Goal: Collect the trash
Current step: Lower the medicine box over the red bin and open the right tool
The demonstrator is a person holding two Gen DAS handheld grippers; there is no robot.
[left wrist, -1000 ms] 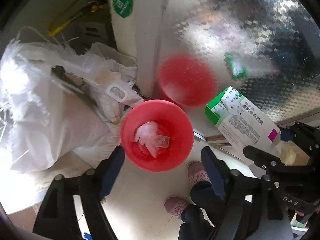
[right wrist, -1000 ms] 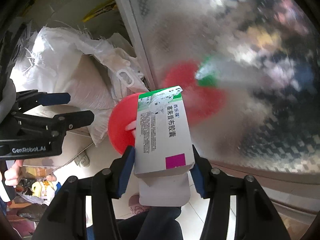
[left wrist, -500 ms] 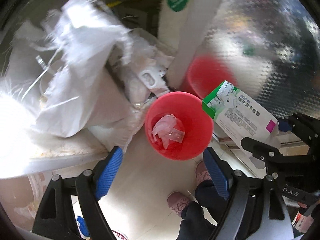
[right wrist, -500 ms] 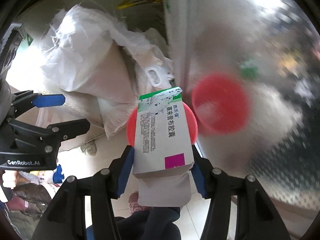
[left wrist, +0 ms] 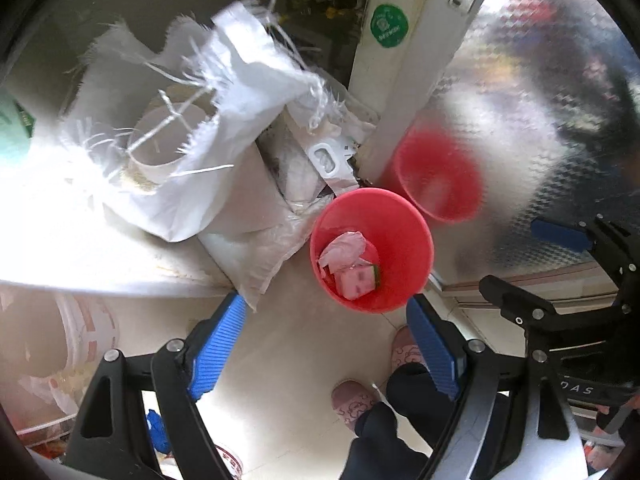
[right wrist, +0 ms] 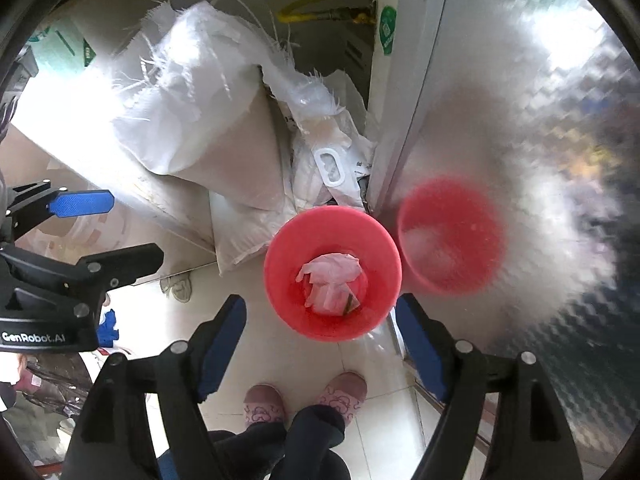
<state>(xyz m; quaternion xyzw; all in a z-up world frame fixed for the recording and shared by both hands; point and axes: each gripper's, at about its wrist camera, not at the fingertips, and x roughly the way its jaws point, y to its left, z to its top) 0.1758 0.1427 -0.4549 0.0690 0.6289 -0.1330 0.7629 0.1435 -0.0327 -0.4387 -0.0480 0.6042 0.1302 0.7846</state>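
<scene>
Pale tiled floor [right wrist: 372, 364], patterned metal door [right wrist: 520, 120] at right. White woven sacks [right wrist: 192, 120] slump left of the red bin [right wrist: 288, 240]. Inside the bin: crumpled tissue [right wrist: 330, 276] and the medicine box [left wrist: 356, 282]. Right gripper [right wrist: 320, 336] and left gripper [left wrist: 326, 346] hang above the bin, jaws spread, empty. Judgement: lift straight up, clear of the rim, before seeking more trash.

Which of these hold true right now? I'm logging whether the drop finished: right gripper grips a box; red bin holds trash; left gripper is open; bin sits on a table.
1. The right gripper grips a box: false, it is open and holds nothing.
2. The round red plastic bin holds crumpled white paper: true.
3. The left gripper is open: true.
4. The bin sits on a table: false, it stands on the pale tiled floor.
</scene>
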